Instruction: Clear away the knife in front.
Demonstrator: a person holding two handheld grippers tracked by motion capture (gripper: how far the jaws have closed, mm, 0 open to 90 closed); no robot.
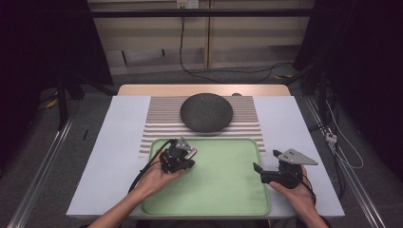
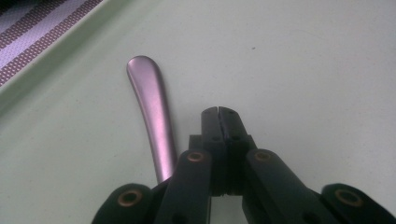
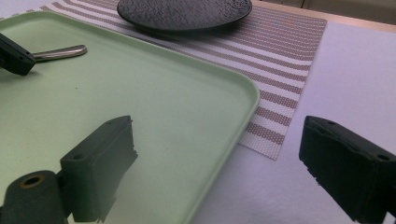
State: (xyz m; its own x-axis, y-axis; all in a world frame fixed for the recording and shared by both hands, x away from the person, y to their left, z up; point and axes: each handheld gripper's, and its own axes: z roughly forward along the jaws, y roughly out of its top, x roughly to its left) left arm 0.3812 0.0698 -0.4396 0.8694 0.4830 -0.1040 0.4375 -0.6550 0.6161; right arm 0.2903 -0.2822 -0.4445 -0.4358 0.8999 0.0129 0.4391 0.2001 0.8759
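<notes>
Because the metal handle [image 2: 152,116] lies on the green tray [image 1: 223,190] just left of the left gripper [image 2: 218,112], its long axis running alongside the fingers, those fingers have shut on nothing and miss it. Left hand [image 1: 159,178] is nearer by far. Farther right, the right gripper [image 1: 266,172] rests at the tray's edge, fingers wide apart, empty.

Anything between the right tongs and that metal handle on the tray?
Only bare green tray lies between the right tongs and the metal handle, in the right gripper view.
</notes>
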